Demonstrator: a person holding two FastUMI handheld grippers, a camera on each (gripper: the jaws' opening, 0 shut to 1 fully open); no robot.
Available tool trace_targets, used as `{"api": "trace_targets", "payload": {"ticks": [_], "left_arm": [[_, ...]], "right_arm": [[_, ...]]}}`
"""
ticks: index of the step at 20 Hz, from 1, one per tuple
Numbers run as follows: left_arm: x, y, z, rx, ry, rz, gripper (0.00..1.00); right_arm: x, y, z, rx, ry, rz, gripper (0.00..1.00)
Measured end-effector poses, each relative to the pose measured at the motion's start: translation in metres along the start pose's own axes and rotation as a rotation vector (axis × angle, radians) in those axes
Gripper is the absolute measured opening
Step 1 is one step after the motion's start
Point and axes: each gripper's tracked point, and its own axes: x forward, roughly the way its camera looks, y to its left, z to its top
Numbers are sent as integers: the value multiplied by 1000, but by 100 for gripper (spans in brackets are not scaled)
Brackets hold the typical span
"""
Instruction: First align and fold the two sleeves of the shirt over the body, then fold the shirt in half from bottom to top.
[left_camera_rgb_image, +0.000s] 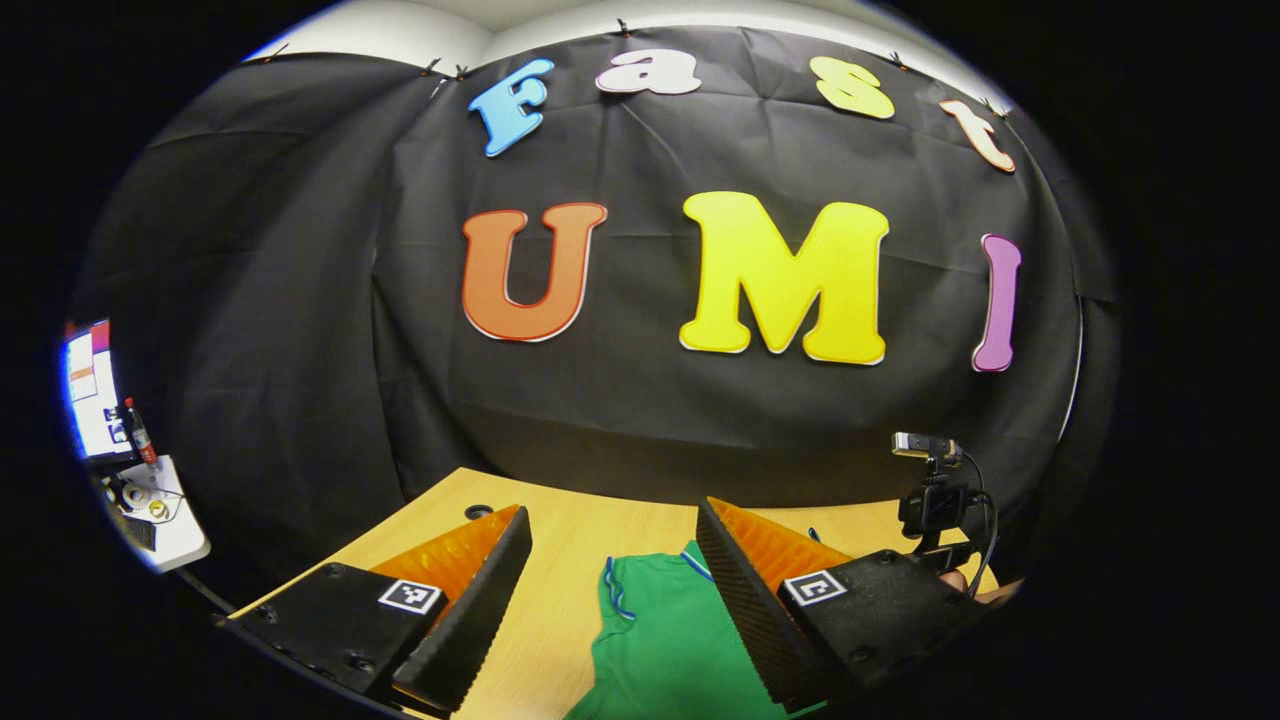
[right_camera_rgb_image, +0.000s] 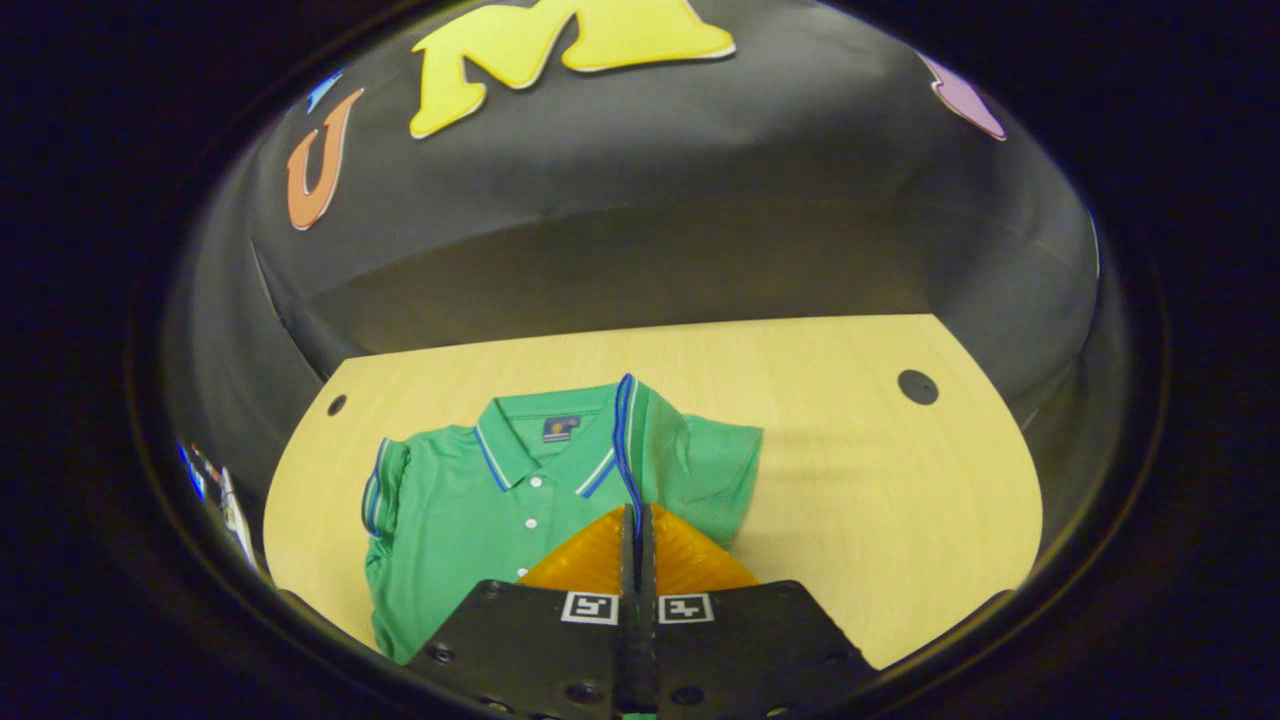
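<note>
In the right gripper view, the right tool (right_camera_rgb_image: 636, 530) sits nearest, its two fingers pressed together with only a thin dark line between them; the blue-edged cuff of a sleeve (right_camera_rgb_image: 625, 440) rises from that line, so the tool appears to pinch the fabric, though the contact point itself is hidden by the fingers. Beyond them the green shirt (right_camera_rgb_image: 470, 500) lies front-up on the wooden surface (right_camera_rgb_image: 880, 480), collar toward the booth wall; its lower part is cut off behind the tool body. The sleeve on the right of this view lies folded inward over the chest, while the other sleeve (right_camera_rgb_image: 378, 490) is bunched at the shirt's outer edge, its shape hard to read. A dark round hole (right_camera_rgb_image: 917, 386) marks the surface farther back, with a smaller one (right_camera_rgb_image: 336, 404) at the far left corner. In the left gripper view, the left tool (left_camera_rgb_image: 612, 570) stands wide apart, holding nothing, with a strip of the shirt (left_camera_rgb_image: 670, 640) showing between and below its fingers, mostly covered by the right-hand finger. Farther off, a small camera on a stand (left_camera_rgb_image: 930, 480) sits at the surface's edge, and a screen (left_camera_rgb_image: 95, 395) is cropped at the far left.
</note>
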Motion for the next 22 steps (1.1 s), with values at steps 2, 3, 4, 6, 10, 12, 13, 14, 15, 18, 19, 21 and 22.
{"api": "trace_targets", "payload": {"ticks": [2,3,4,6,10,12,13,14,15,18,19,21,22], "left_arm": [[-4,16,-1,-1,2,23,100],[-6,23,-1,3,3,33,100],[-7,29,-1,6,2,39,100],[-8,36,-2,7,6,39,100],[-3,39,-2,1,3,6,100],[3,32,-5,9,8,-37,100],[8,27,-8,10,14,-62,100],[13,23,-12,9,19,-85,100],[21,18,-16,7,27,-110,100],[47,3,-38,9,70,-175,100],[57,0,-49,9,92,-193,100],[77,-10,-74,-4,147,-236,100],[87,-10,-86,-7,163,-245,100]], "right_arm": [[7,17,-5,-21,10,3,0],[10,23,-9,-31,19,2,0],[12,30,-11,-30,24,6,0],[11,44,-13,-14,31,37,11],[-8,46,-6,-17,-13,21,78],[-38,39,2,-18,-55,-3,97],[-57,33,8,-20,-89,-19,96],[-78,28,16,-24,-127,-31,92],[-98,27,20,-35,-164,-35,96],[-164,22,30,-98,-275,-63,96],[-186,21,30,-111,-306,-73,96],[-225,18,23,-126,-347,-93,92],[-240,18,19,-124,-360,-98,96]]}}
